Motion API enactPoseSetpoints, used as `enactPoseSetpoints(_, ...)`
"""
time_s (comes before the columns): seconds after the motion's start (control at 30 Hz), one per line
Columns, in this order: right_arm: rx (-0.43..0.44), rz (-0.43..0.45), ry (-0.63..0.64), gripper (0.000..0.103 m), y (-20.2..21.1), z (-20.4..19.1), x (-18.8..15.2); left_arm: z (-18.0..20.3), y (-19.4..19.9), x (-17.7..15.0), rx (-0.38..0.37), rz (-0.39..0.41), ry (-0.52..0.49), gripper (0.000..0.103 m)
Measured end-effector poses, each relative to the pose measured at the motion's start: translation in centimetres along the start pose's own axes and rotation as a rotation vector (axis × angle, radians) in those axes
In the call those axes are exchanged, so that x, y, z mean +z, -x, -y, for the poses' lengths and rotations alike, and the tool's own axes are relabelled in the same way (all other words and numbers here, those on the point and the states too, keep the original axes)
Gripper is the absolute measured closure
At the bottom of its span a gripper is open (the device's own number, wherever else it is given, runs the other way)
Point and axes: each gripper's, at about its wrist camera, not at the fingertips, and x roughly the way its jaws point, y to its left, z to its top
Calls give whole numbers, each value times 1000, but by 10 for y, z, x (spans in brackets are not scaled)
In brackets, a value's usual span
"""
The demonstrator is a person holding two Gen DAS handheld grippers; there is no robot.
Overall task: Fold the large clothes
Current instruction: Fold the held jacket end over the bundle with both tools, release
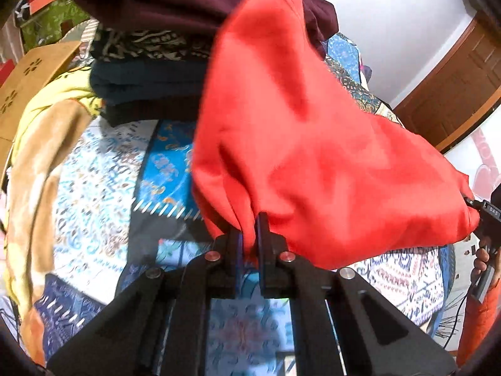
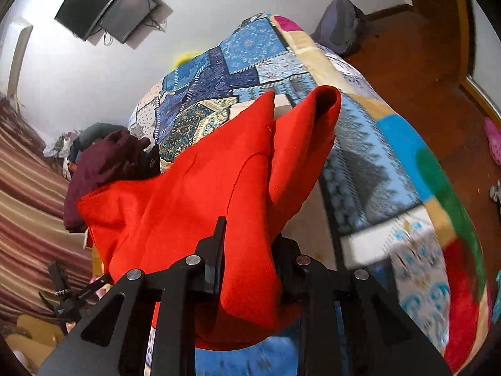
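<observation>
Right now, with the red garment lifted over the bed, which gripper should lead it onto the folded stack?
Probably left. The left gripper pinches the red garment facing the folded stack; the right gripper faces bare patchwork bedspread.

left wrist: close, faces clothes stack (image 1: 150,62) | right wrist: close, probably along bed (image 2: 360,144) | shared: red garment (image 1: 297,156)

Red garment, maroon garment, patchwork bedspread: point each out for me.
red garment (image 1: 313,156), left wrist view, mid cloth.
maroon garment (image 2: 109,159), right wrist view, bunched top.
patchwork bedspread (image 2: 369,156), right wrist view, bare blue patch.
</observation>
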Motion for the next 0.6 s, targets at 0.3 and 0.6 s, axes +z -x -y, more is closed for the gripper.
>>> enactPoseSetpoints(0.3,-237,67,42,72,11,3,-7,-26,-9,-11,207,-36,34,93)
enactPoseSetpoints(0.6,-282,171,72,70,57,-9,4,-24,23,-13,110,31,119,51)
